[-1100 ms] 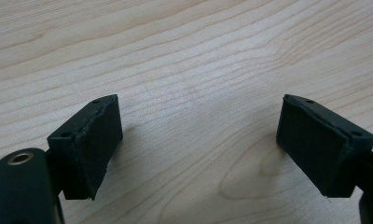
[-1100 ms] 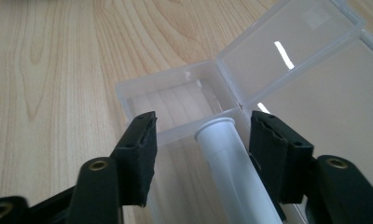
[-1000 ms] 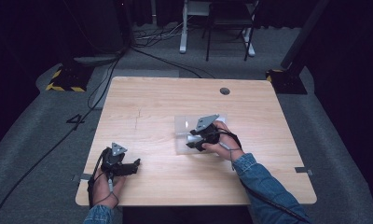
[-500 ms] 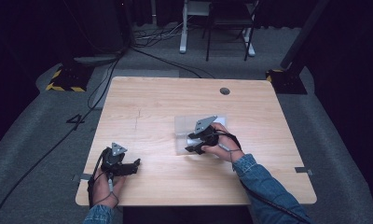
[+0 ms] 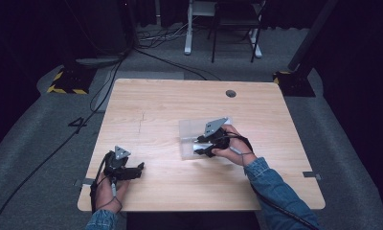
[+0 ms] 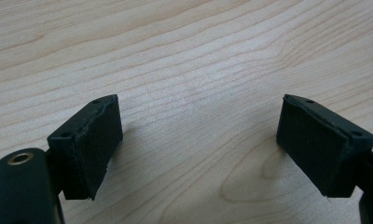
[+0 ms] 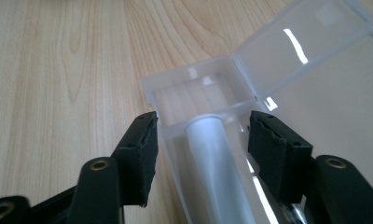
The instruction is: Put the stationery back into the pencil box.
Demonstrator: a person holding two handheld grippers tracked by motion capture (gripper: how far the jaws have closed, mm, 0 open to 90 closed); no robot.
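A clear plastic box point(image 5: 188, 139) lies on the wooden table point(image 5: 156, 100), its lid point(image 7: 315, 88) folded open. A white tube point(image 7: 212, 154) rests lengthwise in the box's tray point(image 7: 184, 95). My right gripper point(image 7: 201, 140) straddles the tray. Its jaws have just been closing, and the pads now sit against the two side walls with the tube between them. In the high view the right gripper point(image 5: 199, 146) is right of the table's centre. My left gripper point(image 5: 140, 167) rests near the front left edge, its jaws point(image 6: 198, 144) wide apart over bare wood.
A round cable hole point(image 5: 230, 93) sits near the table's far edge. Beyond the table are a chair and desk legs point(image 5: 228, 28), cables on the floor, and stands with yellow-black bases point(image 5: 65, 84).
The right gripper has shifted slightly over the box, and the bright glare on the plastic has faded. The left hand and gripper have stayed put.
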